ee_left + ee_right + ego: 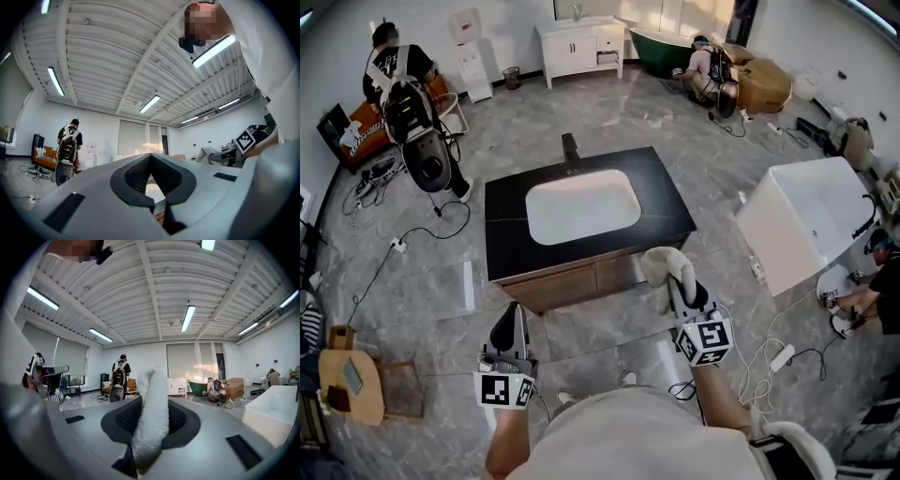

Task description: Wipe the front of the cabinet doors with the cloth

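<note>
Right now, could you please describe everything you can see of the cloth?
The off-white fluffy cloth is bunched into an upright roll, pinched at its lower end between the jaws of the right hand-held gripper. Its free end curls over above them. In the head view it sits at the front of the wooden cabinet; contact cannot be told.

Left tool (507, 328): held low at the person's left front, pointing forward, jaws closed tip to tip with nothing between them; left marker cube (506, 389) at its rear, bare left forearm (506, 439) running straight back to the body. Right tool (682, 286): held further forward, jaws clamped on a folded white cloth (151, 418) that stands up past the tips; right marker cube (705, 341) behind, bare right forearm (724, 401) slanting back to the person's right
</note>
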Demonstrator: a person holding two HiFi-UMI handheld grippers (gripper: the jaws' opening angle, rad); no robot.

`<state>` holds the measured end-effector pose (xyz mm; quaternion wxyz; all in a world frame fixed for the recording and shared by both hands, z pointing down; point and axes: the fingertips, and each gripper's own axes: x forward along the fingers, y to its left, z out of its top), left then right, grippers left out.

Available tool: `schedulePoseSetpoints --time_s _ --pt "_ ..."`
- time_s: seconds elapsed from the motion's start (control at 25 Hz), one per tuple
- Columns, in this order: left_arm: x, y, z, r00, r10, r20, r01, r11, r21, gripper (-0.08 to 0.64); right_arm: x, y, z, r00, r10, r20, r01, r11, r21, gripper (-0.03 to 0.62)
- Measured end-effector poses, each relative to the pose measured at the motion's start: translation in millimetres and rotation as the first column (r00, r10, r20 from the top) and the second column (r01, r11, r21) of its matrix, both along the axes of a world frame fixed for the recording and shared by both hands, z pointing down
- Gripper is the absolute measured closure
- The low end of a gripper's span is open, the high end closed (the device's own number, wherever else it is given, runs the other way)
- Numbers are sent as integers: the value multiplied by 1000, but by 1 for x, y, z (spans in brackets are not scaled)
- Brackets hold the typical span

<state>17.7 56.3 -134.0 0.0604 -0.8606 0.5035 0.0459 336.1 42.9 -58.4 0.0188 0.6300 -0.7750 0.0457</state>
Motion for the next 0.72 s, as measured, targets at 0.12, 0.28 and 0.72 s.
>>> schedulePoseSetpoints --time_s 0.12,0.28,0.72 --pt "-4 -1 2 1000 -5 -1 5 1000 -5 543 -9 2 -14 998 -6 56 5 1000 18 486" --pt "-10 0 -6 1000 -25 -13 25 1000 -5 543 -20 0 -42 994 -34 103 28 998 59 486" --pt "-47 30 -37 997 -72 -16 73 997 27 543 -90 36 -113 977 -198 74 179 962 208 486"
